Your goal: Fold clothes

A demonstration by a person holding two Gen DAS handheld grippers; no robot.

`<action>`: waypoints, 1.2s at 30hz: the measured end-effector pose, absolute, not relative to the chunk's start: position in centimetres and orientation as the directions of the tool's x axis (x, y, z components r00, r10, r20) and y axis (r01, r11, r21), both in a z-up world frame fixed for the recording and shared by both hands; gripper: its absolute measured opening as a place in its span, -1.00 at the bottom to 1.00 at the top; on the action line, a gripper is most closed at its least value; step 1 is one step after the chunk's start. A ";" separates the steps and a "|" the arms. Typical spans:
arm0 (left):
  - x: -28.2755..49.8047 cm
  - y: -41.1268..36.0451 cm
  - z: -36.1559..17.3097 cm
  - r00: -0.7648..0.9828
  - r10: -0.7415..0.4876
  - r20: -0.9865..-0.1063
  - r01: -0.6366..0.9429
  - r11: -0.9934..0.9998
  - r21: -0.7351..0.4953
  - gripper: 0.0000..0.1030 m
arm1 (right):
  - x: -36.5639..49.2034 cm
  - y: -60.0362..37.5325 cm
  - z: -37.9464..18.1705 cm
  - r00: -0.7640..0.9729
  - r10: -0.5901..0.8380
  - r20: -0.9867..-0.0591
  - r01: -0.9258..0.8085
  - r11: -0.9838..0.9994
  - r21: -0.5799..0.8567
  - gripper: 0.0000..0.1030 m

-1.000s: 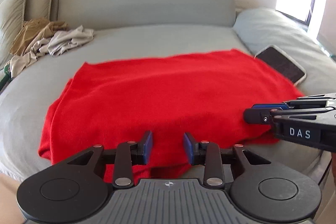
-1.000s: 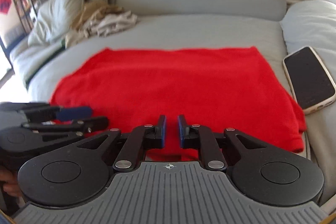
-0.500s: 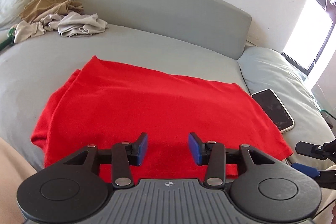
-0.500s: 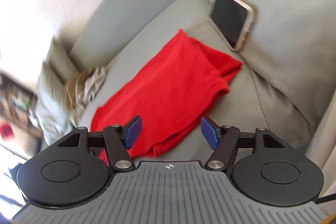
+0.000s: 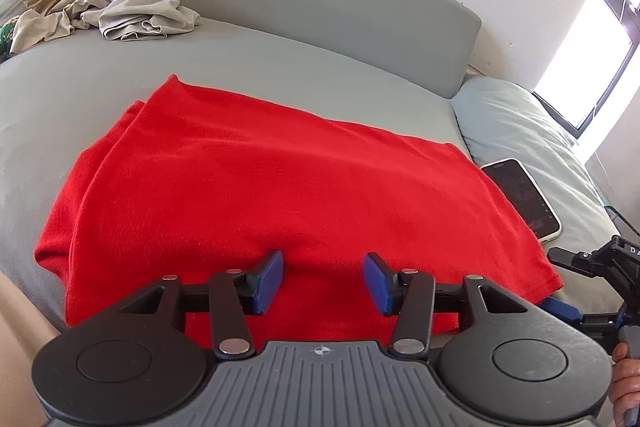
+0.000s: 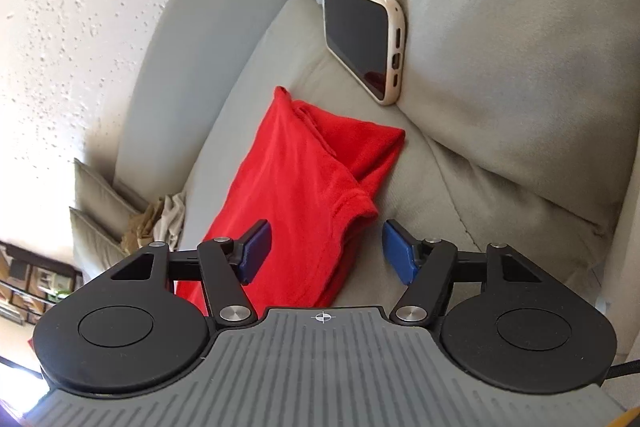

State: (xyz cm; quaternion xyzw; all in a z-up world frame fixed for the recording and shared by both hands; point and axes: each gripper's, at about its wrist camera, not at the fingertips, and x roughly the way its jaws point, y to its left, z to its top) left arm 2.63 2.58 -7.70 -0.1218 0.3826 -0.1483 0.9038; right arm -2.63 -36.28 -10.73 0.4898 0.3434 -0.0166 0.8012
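Note:
A folded red garment lies flat on the grey bed. My left gripper hovers over its near edge; its jaws are opening and the blue pads touch no cloth. In the right wrist view the same red garment shows end on, with layered folds at its near right corner. My right gripper, rolled onto its side, stands open with that corner between its fingers and the pads clear of it. In the left wrist view the right gripper appears at the garment's right end.
A phone lies on the pale pillow just right of the garment, also the phone in the right wrist view. A heap of beige and grey clothes sits at the far left by the cushions. The grey headboard runs behind.
My right gripper opened wide, rolled onto its side and moved to the garment's right corner. My left gripper's jaws spread and it rolled and shifted a little along the near edge.

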 end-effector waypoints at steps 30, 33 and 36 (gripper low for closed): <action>2.9 3.3 -7.8 0.645 -0.417 -0.640 0.185 0.898 -0.400 0.04 | 2.9 -34.2 -11.3 0.808 0.312 -0.499 0.163 0.696 0.699 -0.03; 3.0 3.4 -7.8 0.643 -0.422 -0.639 0.182 0.895 -0.407 0.04 | 2.2 -33.6 -10.9 0.785 0.348 -0.512 0.163 0.682 0.713 -0.03; 3.1 3.5 -7.8 0.641 -0.427 -0.638 0.179 0.891 -0.418 0.04 | 1.9 -33.8 -11.1 0.769 0.381 -0.514 0.169 0.654 0.737 -0.08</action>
